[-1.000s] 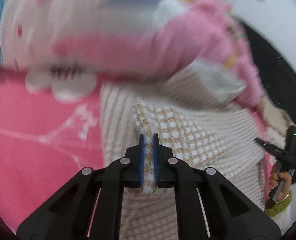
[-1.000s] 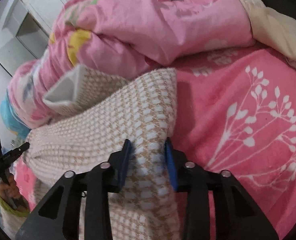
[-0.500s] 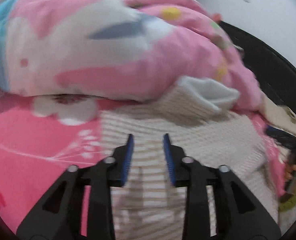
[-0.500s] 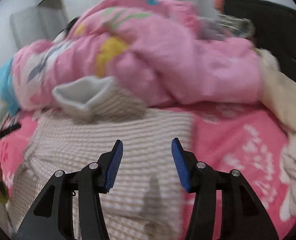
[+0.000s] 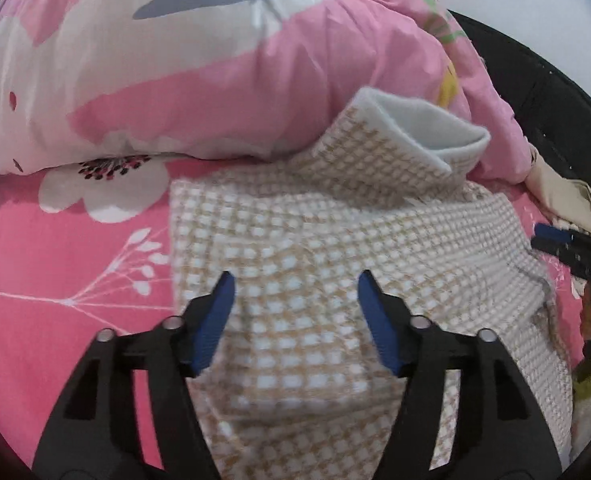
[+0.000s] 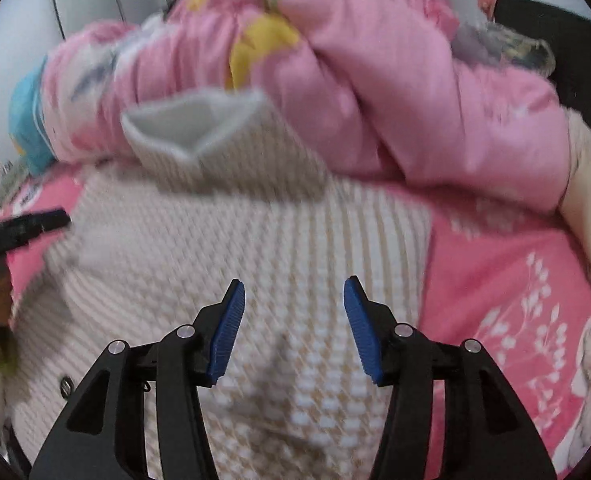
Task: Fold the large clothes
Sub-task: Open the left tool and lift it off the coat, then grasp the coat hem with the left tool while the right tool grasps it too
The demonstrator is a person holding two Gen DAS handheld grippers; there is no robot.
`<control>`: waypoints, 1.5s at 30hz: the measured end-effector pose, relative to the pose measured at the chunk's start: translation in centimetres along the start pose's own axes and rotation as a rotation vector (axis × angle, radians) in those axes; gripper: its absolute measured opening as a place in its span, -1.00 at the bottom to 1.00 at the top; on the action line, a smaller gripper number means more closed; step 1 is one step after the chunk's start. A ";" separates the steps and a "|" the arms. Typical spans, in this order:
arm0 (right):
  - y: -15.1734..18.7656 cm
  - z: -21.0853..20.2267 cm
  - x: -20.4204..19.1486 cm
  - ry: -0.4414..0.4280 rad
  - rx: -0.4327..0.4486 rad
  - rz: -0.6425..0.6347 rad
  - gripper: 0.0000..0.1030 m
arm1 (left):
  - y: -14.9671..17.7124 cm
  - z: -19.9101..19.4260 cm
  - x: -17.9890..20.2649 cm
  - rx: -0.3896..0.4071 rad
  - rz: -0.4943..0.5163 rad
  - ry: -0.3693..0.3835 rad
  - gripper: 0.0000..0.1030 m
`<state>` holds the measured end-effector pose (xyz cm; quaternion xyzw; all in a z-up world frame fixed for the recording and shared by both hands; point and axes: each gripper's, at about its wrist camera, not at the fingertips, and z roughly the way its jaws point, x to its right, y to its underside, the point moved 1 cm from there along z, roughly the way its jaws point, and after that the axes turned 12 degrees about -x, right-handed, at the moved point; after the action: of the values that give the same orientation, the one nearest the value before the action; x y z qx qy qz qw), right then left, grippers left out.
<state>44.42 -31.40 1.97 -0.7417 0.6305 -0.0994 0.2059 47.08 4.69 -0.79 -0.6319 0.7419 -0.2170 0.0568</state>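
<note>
Both the left gripper [image 5: 293, 308] and the right gripper [image 6: 293, 312] have just opened and released the checked garment [image 5: 335, 240], which now lies folded on the pink bedsheet [image 5: 55, 280], so this fold seems finished.

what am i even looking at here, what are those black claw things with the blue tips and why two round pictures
Those claws are hand-held grippers: a person holds one in each hand, and each carries a fisheye camera looking along its fingers, hence two round pictures. One picture is from the left gripper, the other from the right gripper; each also glimpses the other at its edge. Below them a beige checked garment lies on a pink flowered sheet, with a rumpled pink quilt behind it. Both grippers' jaws have just been opening and now stand apart over the garment, pressing on nothing, so nothing is held.
</note>
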 end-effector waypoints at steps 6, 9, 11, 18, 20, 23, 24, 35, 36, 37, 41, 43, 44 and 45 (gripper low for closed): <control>3.3 0.6 -0.4 0.092 -0.110 0.007 0.12 | 3.1 0.2 1.2 -0.114 0.002 -0.135 0.48; 6.1 -5.6 -1.3 0.035 -0.053 0.014 0.25 | 5.1 -4.6 1.0 -0.070 -0.012 -0.130 0.52; 9.4 -9.7 -2.0 0.060 -0.013 0.012 0.50 | 7.6 -8.1 1.0 -0.033 -0.015 -0.159 0.62; 25.1 -14.6 -5.2 -0.080 -0.009 0.097 0.62 | 20.9 -15.1 1.5 0.011 -0.027 -0.189 0.71; 28.2 -14.1 -6.0 -0.096 -0.036 0.150 0.62 | 24.6 -15.3 1.3 0.016 -0.037 -0.216 0.71; 32.2 -13.6 -6.5 -0.063 -0.050 0.217 0.62 | 29.5 -16.0 0.8 0.029 -0.101 -0.162 0.71; 33.1 -13.6 -6.6 -0.061 -0.046 0.233 0.62 | 30.7 -16.1 1.0 0.042 -0.117 -0.134 0.71; 36.8 -10.0 -5.3 -0.276 -0.029 0.415 0.29 | 36.7 -14.3 1.8 0.044 -0.198 -0.022 0.33; 36.8 -9.7 -5.3 -0.278 -0.027 0.424 0.28 | 36.6 -14.2 1.8 0.050 -0.201 -0.005 0.29; 36.7 -9.5 -5.2 -0.285 -0.022 0.431 0.27 | 36.3 -14.1 1.8 0.053 -0.204 0.019 0.21; 37.0 -8.8 -4.5 -0.335 0.000 0.471 0.26 | 34.7 -12.8 1.5 0.030 -0.219 0.044 0.03; 37.2 -8.9 -4.5 -0.333 0.006 0.474 0.17 | 34.0 -11.8 1.2 0.010 -0.242 0.069 0.01; 37.5 -9.0 -4.5 -0.330 0.008 0.475 0.10 | 33.8 -11.4 1.0 0.005 -0.260 0.080 0.00; 37.6 -9.1 -4.3 -0.332 0.006 0.476 0.06 | 33.7 -11.2 0.7 0.005 -0.281 0.096 0.00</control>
<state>6.27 -33.32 -5.58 -0.5784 0.7442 0.0725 0.3261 12.15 10.39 -3.84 -0.7182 0.6476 -0.2545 -0.0080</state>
